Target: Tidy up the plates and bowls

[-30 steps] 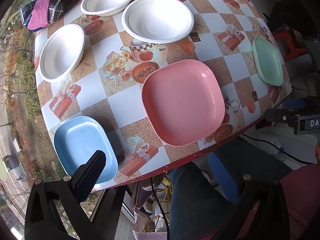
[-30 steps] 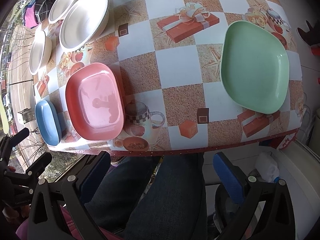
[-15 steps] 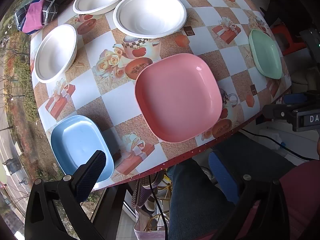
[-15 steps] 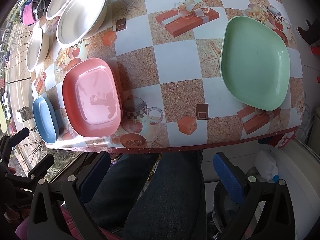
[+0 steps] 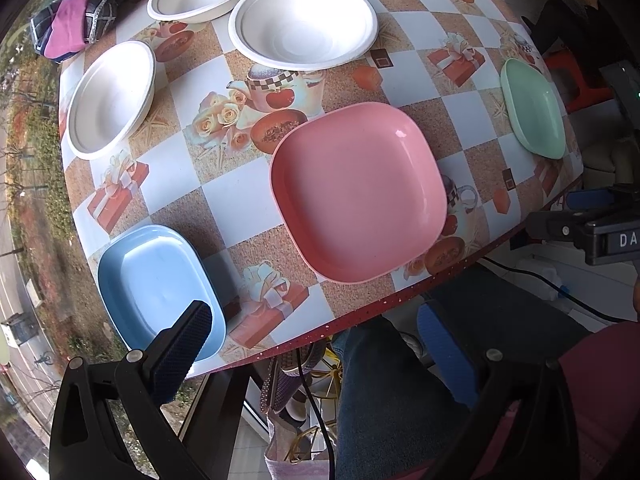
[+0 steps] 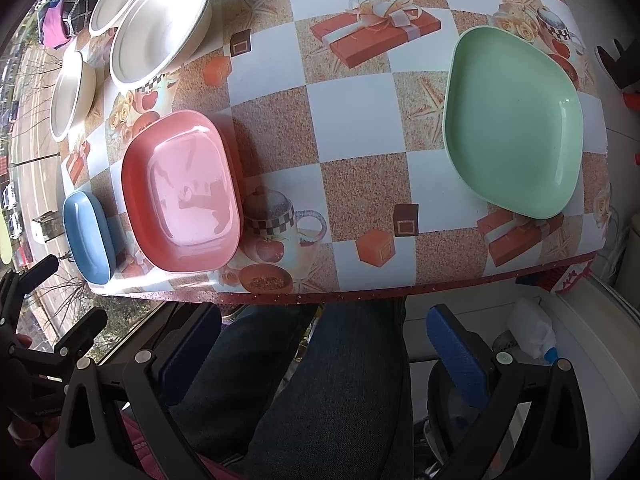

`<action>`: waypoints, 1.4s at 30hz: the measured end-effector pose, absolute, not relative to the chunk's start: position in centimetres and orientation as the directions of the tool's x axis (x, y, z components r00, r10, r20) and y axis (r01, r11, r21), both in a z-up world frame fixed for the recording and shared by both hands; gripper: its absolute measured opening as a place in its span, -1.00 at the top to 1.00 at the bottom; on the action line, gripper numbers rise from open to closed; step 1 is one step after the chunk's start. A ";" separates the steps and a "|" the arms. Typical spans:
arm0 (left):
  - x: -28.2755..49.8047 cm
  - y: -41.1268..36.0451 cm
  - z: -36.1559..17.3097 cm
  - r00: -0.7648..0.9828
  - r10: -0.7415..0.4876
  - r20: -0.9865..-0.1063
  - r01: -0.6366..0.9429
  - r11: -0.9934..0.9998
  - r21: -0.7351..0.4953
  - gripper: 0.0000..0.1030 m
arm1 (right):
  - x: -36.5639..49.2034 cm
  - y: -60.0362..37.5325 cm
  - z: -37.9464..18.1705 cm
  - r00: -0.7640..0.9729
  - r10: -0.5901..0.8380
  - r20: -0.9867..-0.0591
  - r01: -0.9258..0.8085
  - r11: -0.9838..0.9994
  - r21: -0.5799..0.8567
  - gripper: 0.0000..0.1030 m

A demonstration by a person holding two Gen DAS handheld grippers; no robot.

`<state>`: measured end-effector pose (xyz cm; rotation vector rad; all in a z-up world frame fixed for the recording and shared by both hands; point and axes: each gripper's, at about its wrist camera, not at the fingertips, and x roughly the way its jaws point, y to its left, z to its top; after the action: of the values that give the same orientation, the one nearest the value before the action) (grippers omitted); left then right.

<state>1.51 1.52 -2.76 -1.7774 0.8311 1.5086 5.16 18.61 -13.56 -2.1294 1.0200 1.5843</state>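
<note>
The pink plate (image 5: 358, 192) is taken as the landmark on the counter (image 5: 248, 200). The blue plate (image 5: 156, 286) lies to its left near the counter's front edge, and the left tongs (image 5: 316, 340) are held spread and empty in front of that edge — one fingertip (image 5: 188, 334) overlaps the blue plate's near rim in the left wrist view, though contact cannot be told. The green plate (image 6: 514, 120) lies well to the right of the pink plate, near the front edge. Three white bowls (image 5: 304, 22) are set beyond the pink plate, apart from one another. The right tongs (image 6: 324, 344) are also held wide apart, gripping nothing, in front of the counter edge between the pink plate and the green plate — above a denim-clad leg (image 6: 340, 380).
</note>
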 end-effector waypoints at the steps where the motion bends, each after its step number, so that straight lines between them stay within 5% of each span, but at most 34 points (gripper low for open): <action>1: 1.5 1.5 -2.8 0.136 -0.054 -0.989 -0.807 -0.585 -0.079 -0.99 | 5.2 18.6 -13.6 0.141 -0.362 -0.922 -0.689 -0.704 0.171 -1.00; 27: 1.6 1.2 -4.8 0.177 -0.054 -0.983 -0.796 -0.595 -0.111 -0.99 | 5.2 18.6 -14.5 0.170 -0.374 -0.912 -0.693 -0.703 0.159 -1.00; 42: -0.7 0.4 -7.2 0.174 0.049 -0.984 -0.657 -0.738 -0.153 -0.99 | 4.6 18.1 -17.2 0.186 -0.364 -0.913 -0.668 -0.728 0.154 -1.00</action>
<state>-0.74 0.37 -7.15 -1.8886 0.5719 1.6151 4.59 18.09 -17.16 -2.1857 0.9844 1.5570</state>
